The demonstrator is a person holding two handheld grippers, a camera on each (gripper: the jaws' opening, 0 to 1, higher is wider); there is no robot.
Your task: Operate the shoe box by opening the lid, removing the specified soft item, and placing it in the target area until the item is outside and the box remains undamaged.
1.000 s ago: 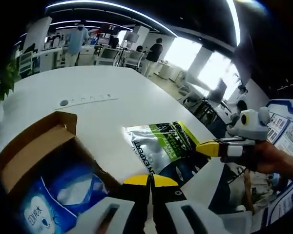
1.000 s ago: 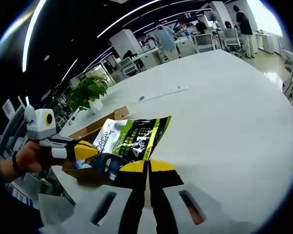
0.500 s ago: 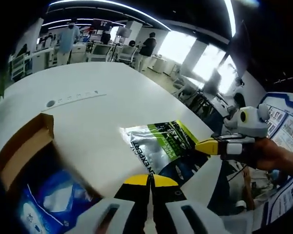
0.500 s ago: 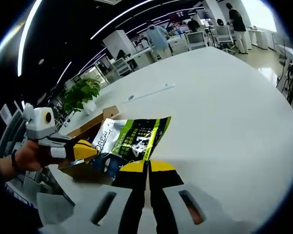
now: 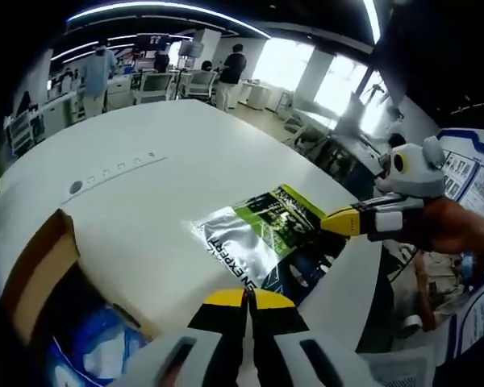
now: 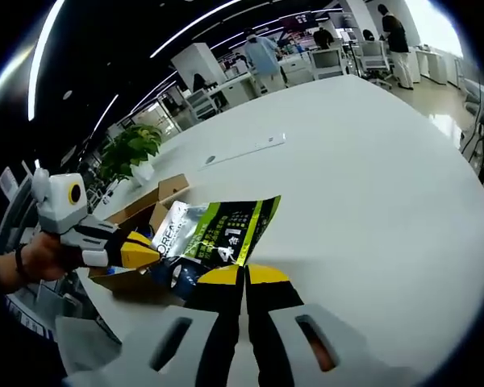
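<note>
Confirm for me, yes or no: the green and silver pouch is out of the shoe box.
Yes. In the left gripper view the pouch is over the white table, beside the open shoe box.

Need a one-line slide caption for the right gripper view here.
Right claw, shut on a green-and-silver pouch, holds it over the white table beside the open shoe box.

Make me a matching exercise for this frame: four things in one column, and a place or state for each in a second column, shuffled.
Things:
1. green and silver pouch
2. cardboard shoe box
3. blue packet
4. potted plant

Places or states:
A. lid open
B. inside the box
C. held in the right gripper's jaws, over the white table
D. at the table's far edge

Pairs: 1-C, 2-A, 3-B, 4-D
</note>
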